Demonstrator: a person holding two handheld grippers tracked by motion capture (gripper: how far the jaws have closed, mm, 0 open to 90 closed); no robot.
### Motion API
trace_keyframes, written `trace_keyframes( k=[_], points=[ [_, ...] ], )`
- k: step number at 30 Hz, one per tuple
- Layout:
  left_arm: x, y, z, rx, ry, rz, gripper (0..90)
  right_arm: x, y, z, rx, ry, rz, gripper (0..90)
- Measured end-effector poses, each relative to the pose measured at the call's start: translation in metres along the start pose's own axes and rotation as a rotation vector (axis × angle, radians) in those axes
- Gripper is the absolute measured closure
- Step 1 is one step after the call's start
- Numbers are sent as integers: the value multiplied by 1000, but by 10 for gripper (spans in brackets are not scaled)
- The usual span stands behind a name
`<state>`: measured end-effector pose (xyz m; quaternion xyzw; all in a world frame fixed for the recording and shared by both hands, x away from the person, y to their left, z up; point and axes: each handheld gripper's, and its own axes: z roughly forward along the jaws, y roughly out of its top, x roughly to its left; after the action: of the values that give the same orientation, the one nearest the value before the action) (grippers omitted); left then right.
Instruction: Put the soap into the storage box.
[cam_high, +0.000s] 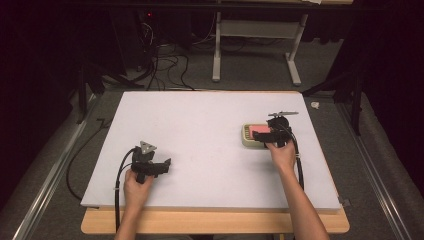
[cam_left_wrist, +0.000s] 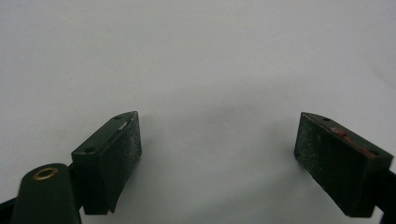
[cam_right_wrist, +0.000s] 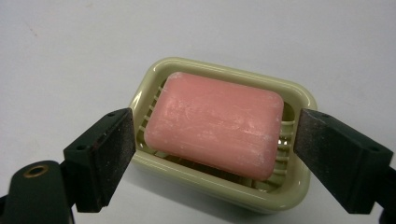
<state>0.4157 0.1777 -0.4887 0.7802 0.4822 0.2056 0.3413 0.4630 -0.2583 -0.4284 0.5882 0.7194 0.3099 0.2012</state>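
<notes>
**High view to gripper views: soap not yet gripped, the lift is ahead**

High view: the right hand-held gripper (cam_high: 274, 134) is at the soap dish (cam_high: 248, 138), which stands on the right part of the white counter (cam_high: 200, 130), with the pink soap bar (cam_high: 258, 129) lying in it. The left hand-held gripper (cam_high: 159, 167) hangs over bare counter near the front left, well apart from the dish.

Left gripper view: the left hand-held gripper (cam_left_wrist: 218, 154) has its jaws spread wide, with nothing between them but the counter (cam_left_wrist: 201, 56). It plays no part in the work at this point.

Right gripper view: the right hand-held gripper (cam_right_wrist: 215, 158) stands wide, one jaw on each side of the soap dish (cam_right_wrist: 219, 187), around it rather than closed on it. The soap bar (cam_right_wrist: 215, 122) rests on the ribbed floor of the dish, a little askew. Whether the left pad touches the rim I cannot tell; the right one looks just clear.

By my judgement the approach is done. Closing, gripping and any carrying are all left.
</notes>
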Motion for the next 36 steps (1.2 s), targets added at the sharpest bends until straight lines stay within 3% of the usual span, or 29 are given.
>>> trace_keyframes(
  k=[36],
  points=[
    [0, 0, 0, 0, 1, 0, 154, -2, -9, -55, -138, 25, -55, 158]
  ],
)
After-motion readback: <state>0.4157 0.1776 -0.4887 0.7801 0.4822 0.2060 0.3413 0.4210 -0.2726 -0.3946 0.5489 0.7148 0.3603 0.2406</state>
